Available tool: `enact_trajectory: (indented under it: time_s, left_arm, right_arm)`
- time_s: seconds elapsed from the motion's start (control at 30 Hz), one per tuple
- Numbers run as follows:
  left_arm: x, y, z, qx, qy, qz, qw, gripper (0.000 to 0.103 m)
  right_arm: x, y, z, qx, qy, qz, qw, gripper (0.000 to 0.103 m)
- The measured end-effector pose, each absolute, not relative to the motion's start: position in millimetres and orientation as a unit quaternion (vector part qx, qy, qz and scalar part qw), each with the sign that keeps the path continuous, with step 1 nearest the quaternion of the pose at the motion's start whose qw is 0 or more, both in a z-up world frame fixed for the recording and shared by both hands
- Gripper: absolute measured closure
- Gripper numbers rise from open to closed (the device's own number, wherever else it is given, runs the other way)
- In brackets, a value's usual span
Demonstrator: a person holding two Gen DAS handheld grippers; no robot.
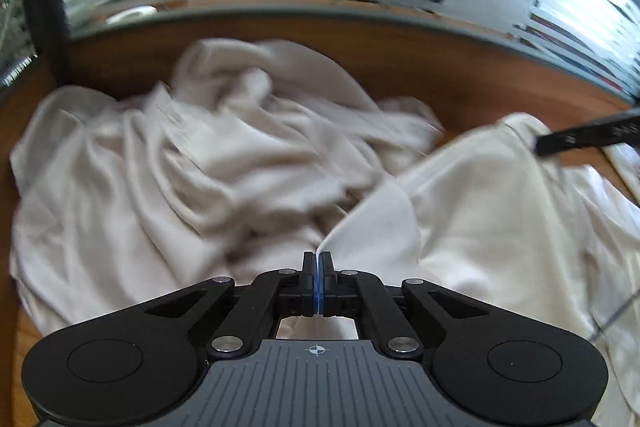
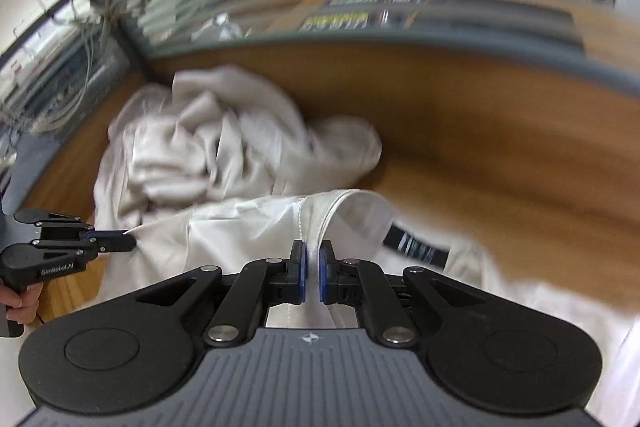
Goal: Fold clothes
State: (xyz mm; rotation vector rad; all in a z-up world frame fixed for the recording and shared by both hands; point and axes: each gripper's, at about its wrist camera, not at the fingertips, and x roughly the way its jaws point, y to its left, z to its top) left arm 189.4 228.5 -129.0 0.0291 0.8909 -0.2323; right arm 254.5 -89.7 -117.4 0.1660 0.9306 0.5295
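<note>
The left tongs (image 1: 319,259) are clenched on a thin edge of a white garment (image 1: 480,211), the cloth running up and to the right from their tips. The right tongs (image 2: 313,255) are clenched on the garment's collar seam (image 2: 340,203), with a black label (image 2: 418,247) just to their right. The garment is stretched between the two tongs and lies on the wooden table (image 2: 480,131). Beyond both tongs a crumpled heap of pale clothes (image 1: 192,155) rests on the table. In the right wrist view a hand (image 2: 22,303) holds the left tongs' grip at the far left.
</note>
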Motion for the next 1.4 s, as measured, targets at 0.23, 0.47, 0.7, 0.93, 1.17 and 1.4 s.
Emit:
enact_trajectory:
  time_s: [0.23, 0.47, 0.7, 0.93, 1.17, 1.4]
  left_arm:
    - [232.3, 227.2, -144.1, 0.062, 0.452, -0.089, 0.885, 0.095]
    - [221.3, 225.4, -120.8, 0.065, 0.432, -0.093, 0.895, 0.083]
    - [216.4, 194.9, -88.9, 0.019, 0.425, -0.143, 0.894, 0.065]
    - [210.9, 122.1, -100.2, 0.001, 0.440, -0.231, 0.868, 0.043]
    - [189.9, 46.2, -128.7, 0.004, 0.470, -0.301, 0.830, 0.042]
    - [181.7, -4.1, -157.7, -0.003, 0.514, -0.314, 0.798, 0.042]
  right_arm:
    - [294.8, -77.7, -141.7, 0.066, 0.461, 0.228, 0.855, 0.095]
    - [277.1, -89.2, -147.1, 0.061, 0.457, 0.200, 0.864, 0.070]
    - [217.0, -142.9, -119.5, 0.059, 0.440, 0.161, 0.882, 0.064]
    - [153.2, -199.9, -121.9, 0.053, 0.466, 0.093, 0.878, 0.064]
    - [112.9, -253.5, -126.0, 0.047, 0.476, 0.024, 0.878, 0.064]
    - [97.2, -307.0, -135.5, 0.051, 0.482, -0.013, 0.875, 0.061]
